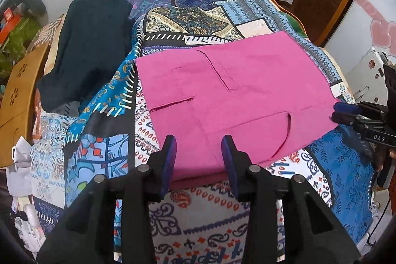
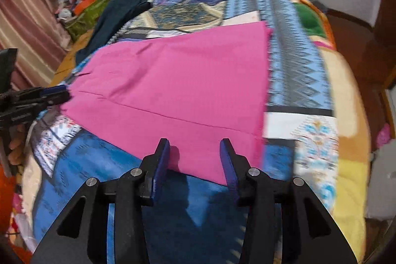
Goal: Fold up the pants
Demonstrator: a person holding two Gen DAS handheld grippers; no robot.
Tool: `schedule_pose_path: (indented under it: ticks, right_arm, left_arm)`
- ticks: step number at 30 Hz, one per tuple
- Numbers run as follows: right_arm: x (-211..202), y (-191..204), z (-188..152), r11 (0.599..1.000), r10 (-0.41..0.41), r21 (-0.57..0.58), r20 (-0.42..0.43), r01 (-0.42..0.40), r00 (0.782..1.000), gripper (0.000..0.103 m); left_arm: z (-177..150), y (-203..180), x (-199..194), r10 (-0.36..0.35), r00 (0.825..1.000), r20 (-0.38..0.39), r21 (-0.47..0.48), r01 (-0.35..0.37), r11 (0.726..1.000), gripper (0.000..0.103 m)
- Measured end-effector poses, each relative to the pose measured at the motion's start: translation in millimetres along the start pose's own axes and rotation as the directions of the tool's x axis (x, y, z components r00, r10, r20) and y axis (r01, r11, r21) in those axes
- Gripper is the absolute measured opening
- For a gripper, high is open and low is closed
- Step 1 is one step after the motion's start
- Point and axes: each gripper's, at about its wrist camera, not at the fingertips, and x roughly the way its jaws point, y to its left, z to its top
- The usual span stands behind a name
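Patchwork bedding (image 1: 203, 16) covers the bed before us, with a white wall behind it. On the bedding lie the pink pants (image 1: 230, 95), spread flat, pockets and seams showing in the left view. Our left gripper (image 1: 199, 155) hangs over the pants' near edge, fingers (image 1: 169, 155) spread apart and holding nothing. Our right gripper (image 2: 195, 157) sits over another edge of the pants, fingers likewise parted and empty. A dark garment (image 1: 89, 46) lies on the bedding left of the pants, apart from them. Beyond it, clutter (image 2: 86, 1) is piled by the wall.
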Motion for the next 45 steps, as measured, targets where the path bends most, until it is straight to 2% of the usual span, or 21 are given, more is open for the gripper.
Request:
schedule_pose_path:
  ticks: [2,3,5,7,11,19,25,30,35,38,45]
  right_arm:
    - [-4.3,-7.1,-4.1,1.000,-0.028,0.003,0.000,0.028,1.000,0.038]
    - [-5.0,-9.2,-4.9,0.999,-0.040,0.005,-0.001,0.040,0.999,0.038]
    - [-7.8,-13.4,-7.7,0.999,-0.030,0.013,0.000,0.030,1.000,0.038]
    - [-8.6,-12.8,-8.5,0.998,-0.063,0.006,0.001,0.063,0.998,0.038]
    - [-8.6,-8.7,-7.7,0.997,-0.080,-0.022,-0.003,0.080,0.997,0.038]
    - [-17.8,-3.3,3.9,0.995,-0.079,-0.056,0.025,0.080,0.997,0.038]
    - [-30.5,3.0,25.5,0.993,-0.066,-0.088,0.096,0.075,0.993,0.038]
    - [-27.9,-2.6,54.1,0.993,-0.061,-0.087,0.144,0.074,0.988,0.039]
    - [-12.9,-16.7,83.0,0.994,-0.071,-0.070,0.164,0.083,0.984,0.040]
    - [2.2,-29.8,101.9,0.995,-0.071,-0.056,0.156,0.080,0.985,0.040]
    - [51.5,-63.1,142.1,0.998,-0.060,-0.009,0.089,0.061,0.994,0.040]
  left_arm:
    - [-1.2,1.4,-2.2,0.004,1.000,0.003,-0.003,-0.004,1.000,0.043]
    - [-2.4,3.0,-3.3,0.019,1.000,0.004,-0.004,-0.019,1.000,0.054]
    - [-5.7,8.8,-2.3,0.024,1.000,0.000,-0.020,-0.024,0.999,0.061]
    - [-7.4,16.7,-1.1,-0.008,1.000,-0.003,-0.054,0.008,0.999,0.061]
    - [-5.7,24.7,-3.0,-0.021,1.000,-0.008,-0.091,0.020,0.996,0.062]
    - [4.4,23.9,-21.9,0.052,0.998,0.031,-0.052,-0.051,0.997,0.061]
    - [34.8,32.7,-34.8,0.095,0.991,0.096,-0.045,-0.091,0.995,0.061]
    - [65.7,44.8,-21.2,0.092,0.990,0.106,-0.083,-0.083,0.993,0.061]
    - [88.5,57.2,12.4,0.079,0.995,0.061,-0.122,-0.071,0.990,0.060]
    - [97.3,66.9,40.3,0.046,0.999,-0.001,-0.156,-0.045,0.987,0.051]
    - [100.0,81.6,88.1,-0.060,0.992,-0.110,-0.218,0.035,0.975,0.049]
